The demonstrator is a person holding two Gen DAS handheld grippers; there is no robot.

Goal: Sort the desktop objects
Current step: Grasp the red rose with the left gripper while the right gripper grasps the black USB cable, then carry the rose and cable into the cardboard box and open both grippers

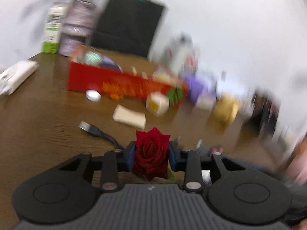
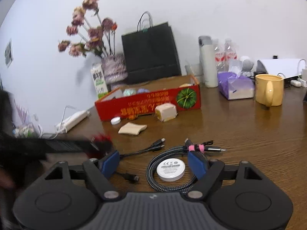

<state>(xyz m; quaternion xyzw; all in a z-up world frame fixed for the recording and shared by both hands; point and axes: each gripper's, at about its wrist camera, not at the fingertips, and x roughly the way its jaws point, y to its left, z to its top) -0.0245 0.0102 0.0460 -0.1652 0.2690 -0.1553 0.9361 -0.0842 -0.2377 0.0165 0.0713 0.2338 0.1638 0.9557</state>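
rose [image 1: 150,153] dark red | box [image 2: 147,103] red, orange lettering | mug [image 2: 268,90] yellow | bag [image 2: 149,55] black

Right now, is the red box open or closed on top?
Open: the red box has no lid, and round items show inside it.

The setting is an office or home desk — a brown wood-grain table [image 2: 239,134] set against a plain white wall [image 2: 211,9]. Everyday desk clutter identifies it: a yellow mug [image 2: 268,90], a tissue pack [image 2: 236,87], water bottles [image 2: 225,54], a black paper bag [image 2: 151,53], a vase of dried flowers [image 2: 113,68], a power strip [image 2: 73,120] and charging cables [image 2: 168,164] — no kitchen or workshop fixtures.
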